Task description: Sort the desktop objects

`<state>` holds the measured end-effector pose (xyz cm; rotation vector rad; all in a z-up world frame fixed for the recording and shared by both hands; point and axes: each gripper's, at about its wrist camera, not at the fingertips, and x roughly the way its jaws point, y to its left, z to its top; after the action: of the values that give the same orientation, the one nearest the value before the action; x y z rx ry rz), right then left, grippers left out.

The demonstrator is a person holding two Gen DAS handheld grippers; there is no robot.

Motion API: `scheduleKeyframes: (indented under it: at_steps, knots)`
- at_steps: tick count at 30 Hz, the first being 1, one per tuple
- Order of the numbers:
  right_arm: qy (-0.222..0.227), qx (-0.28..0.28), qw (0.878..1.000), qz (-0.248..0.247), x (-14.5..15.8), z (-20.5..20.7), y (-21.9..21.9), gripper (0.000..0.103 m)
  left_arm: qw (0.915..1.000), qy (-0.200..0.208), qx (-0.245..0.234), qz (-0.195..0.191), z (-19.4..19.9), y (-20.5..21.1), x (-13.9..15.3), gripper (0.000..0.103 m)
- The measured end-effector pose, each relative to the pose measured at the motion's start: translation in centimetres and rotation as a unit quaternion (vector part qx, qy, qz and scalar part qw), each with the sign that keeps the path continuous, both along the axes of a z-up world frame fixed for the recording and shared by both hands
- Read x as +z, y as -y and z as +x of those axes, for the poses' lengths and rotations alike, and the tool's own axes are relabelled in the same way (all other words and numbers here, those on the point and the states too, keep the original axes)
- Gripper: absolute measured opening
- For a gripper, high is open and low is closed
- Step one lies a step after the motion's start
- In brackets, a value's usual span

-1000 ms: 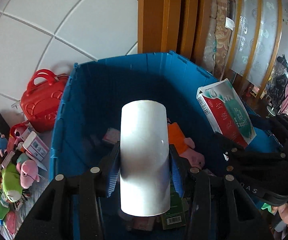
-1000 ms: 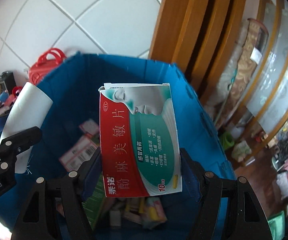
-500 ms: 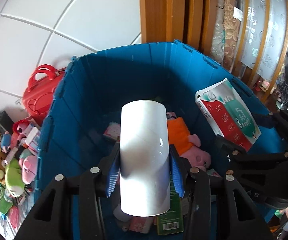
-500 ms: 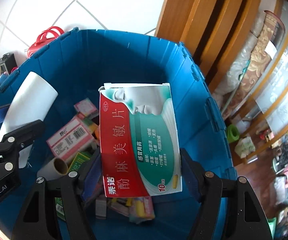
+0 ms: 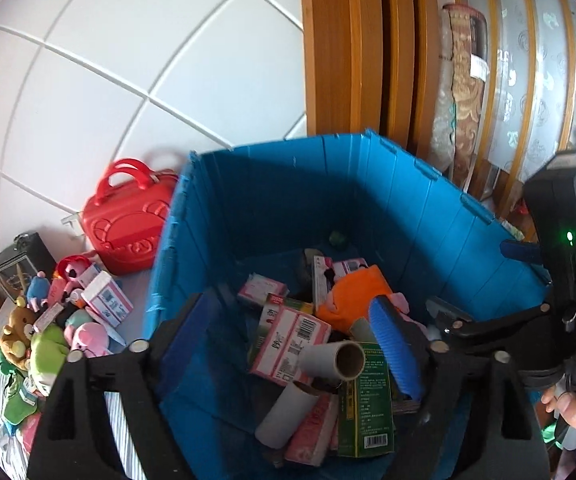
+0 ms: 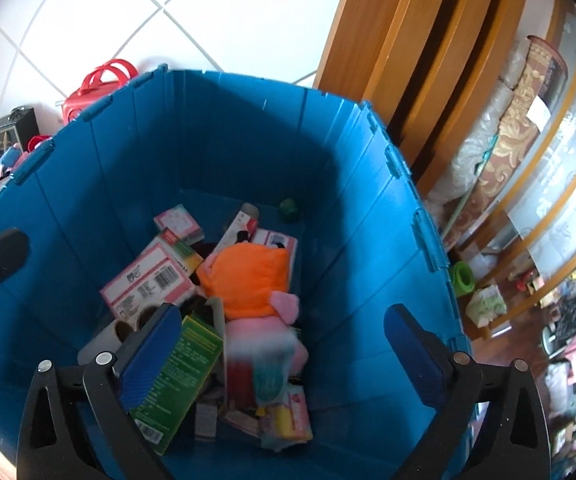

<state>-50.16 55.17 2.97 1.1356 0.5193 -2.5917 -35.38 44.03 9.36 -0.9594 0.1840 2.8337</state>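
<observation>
The big blue bin (image 5: 408, 200) sits against the white tiled wall, half full of boxes, a paper roll (image 5: 334, 362) and an orange and pink plush toy (image 6: 247, 284). Both grippers tilt down over it. The left gripper (image 5: 300, 340) has its jaws opening with nothing between them. The right gripper (image 6: 283, 352) also has its jaws opening; the red and green box (image 6: 253, 376) is blurred below them, clear of both pads.

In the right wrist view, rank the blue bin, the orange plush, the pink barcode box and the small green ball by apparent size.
1. blue bin
2. orange plush
3. pink barcode box, close to the plush in size, so unsure
4. green ball
</observation>
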Motion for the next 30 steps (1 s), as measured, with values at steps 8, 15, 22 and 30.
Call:
scheduleKeyframes:
  at_steps: [8, 15, 22, 30]
  knots:
    - [-0.053, -0.012, 0.997, -0.047, 2.4, 6.1, -0.6, 0.103, 0.9983, -0.052, 0.013, 0.022, 5.3, 3.0, 1.4, 0.089]
    - [-0.082, -0.024, 0.994, -0.068, 3.8, 11.3, 0.7, 0.103, 0.9975, -0.063, 0.02, 0.026, 8.9, 5.9, 1.6, 0.089]
    - [-0.075, -0.038, 0.995, -0.059, 3.8, 14.0, 2.0, 0.103, 0.9976, -0.061, 0.021, 0.025, 11.3, 7.3, 1.9, 0.089]
    - [-0.078, -0.054, 0.994, -0.062, 4.5, 16.1, 1.8, 0.103, 0.9974, -0.066, 0.011, 0.029, 12.7, 7.8, 2.4, 0.089]
